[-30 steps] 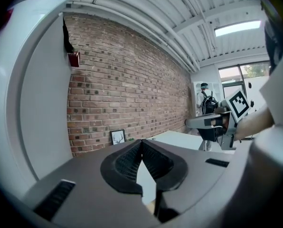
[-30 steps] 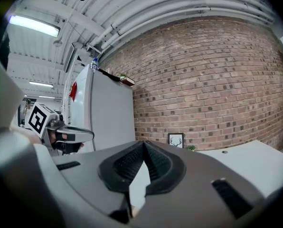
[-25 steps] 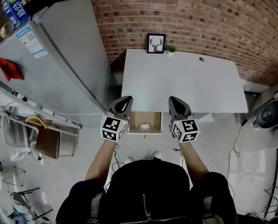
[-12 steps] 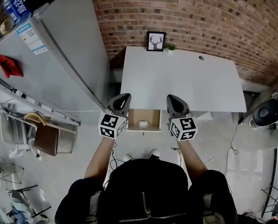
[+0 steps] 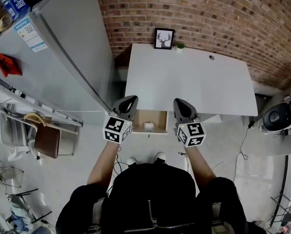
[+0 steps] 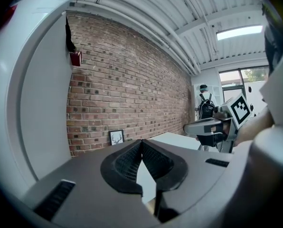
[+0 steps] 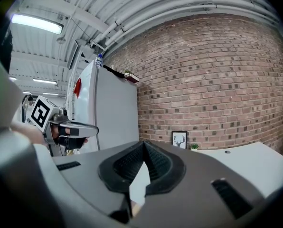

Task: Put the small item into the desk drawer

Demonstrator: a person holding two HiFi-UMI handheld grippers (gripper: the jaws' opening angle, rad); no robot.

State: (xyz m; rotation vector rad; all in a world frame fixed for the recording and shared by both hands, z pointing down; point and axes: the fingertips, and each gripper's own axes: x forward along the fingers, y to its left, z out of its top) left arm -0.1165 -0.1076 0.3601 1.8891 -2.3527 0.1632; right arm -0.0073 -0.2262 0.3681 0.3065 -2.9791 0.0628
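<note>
An open desk drawer [image 5: 157,122] juts out from the front of the white desk [image 5: 194,82]. A small white item [image 5: 149,126] lies inside it. My left gripper [image 5: 131,100] hovers just left of the drawer, shut and with nothing in it [image 6: 141,141]. My right gripper [image 5: 176,103] hovers just right of the drawer, also shut and with nothing in it [image 7: 144,143]. Both point about level toward the brick wall. Each shows in the other's view: the right gripper [image 6: 212,127] and the left gripper [image 7: 70,127].
A tall grey refrigerator [image 5: 62,57] stands left of the desk. A framed deer picture [image 5: 164,38] and a small plant [image 5: 180,45] sit at the desk's far edge. A brown chair [image 5: 45,141] is at the left, and a black round device [image 5: 277,117] and floor cables at the right.
The head view has drifted slightly, so everything sits a little higher in the picture. Both grippers stay shut beside the drawer, and the item lies where it was.
</note>
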